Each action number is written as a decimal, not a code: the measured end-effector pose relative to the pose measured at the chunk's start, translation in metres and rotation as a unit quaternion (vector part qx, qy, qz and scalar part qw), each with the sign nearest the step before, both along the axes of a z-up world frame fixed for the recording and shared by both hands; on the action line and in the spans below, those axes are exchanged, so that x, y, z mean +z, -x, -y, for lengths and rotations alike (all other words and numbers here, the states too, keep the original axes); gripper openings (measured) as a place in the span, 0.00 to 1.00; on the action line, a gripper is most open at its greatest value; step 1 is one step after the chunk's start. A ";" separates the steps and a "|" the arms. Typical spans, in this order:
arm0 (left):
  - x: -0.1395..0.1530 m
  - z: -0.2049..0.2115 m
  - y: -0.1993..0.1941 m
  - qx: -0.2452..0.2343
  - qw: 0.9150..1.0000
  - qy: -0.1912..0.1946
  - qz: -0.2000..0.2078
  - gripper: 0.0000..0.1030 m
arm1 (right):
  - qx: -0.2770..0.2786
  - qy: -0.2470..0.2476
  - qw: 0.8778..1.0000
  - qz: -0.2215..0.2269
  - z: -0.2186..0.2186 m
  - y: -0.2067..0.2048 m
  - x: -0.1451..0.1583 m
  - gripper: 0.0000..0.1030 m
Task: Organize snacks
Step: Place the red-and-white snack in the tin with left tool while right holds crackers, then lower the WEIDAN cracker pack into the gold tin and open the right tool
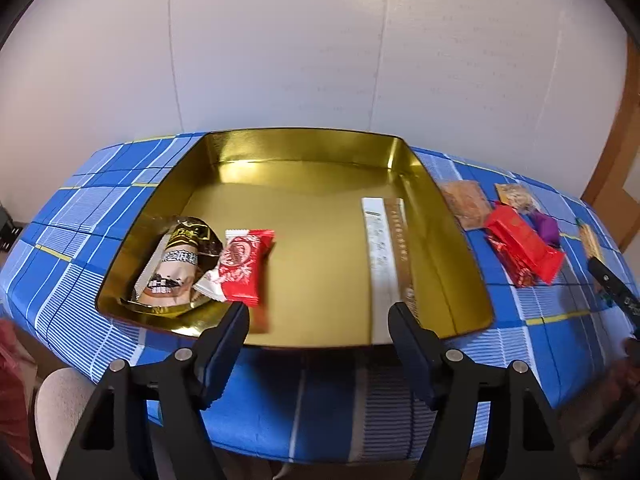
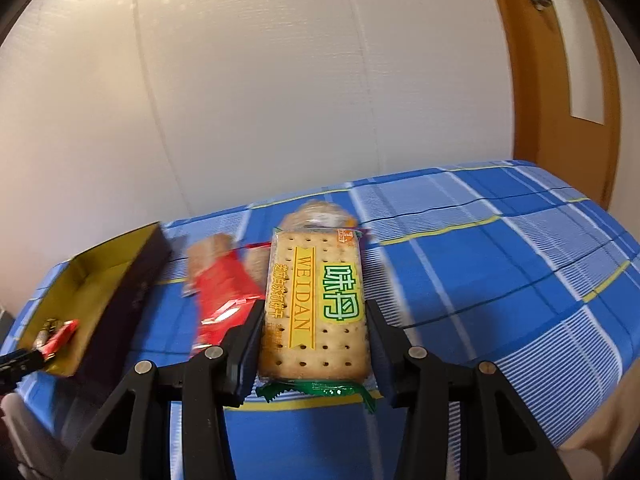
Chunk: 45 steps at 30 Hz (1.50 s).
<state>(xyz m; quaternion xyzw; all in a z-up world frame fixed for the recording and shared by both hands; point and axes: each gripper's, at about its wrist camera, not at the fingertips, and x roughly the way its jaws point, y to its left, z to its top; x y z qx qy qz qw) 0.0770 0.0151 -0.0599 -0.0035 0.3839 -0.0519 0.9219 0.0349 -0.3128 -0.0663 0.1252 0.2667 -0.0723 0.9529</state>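
Cracker packet (image 2: 316, 304) clamped between right hand-held gripper (image 2: 316, 316) jaws

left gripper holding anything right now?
No. The left gripper stands open above the gold tin with nothing between its fingers; the red wafer pack lies inside the tin.

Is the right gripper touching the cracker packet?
Touching. The right wrist view shows the right gripper with both pads pressed against the long sides of the cracker packet.

Left gripper (image 1: 320, 320) agape; right gripper (image 2: 316, 332) clamped (tilted down)
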 end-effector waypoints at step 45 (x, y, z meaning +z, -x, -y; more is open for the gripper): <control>-0.011 -0.045 0.047 0.041 0.999 0.002 -0.011 0.71 | 0.258 -0.042 0.959 -0.113 -0.226 -0.093 0.000 0.48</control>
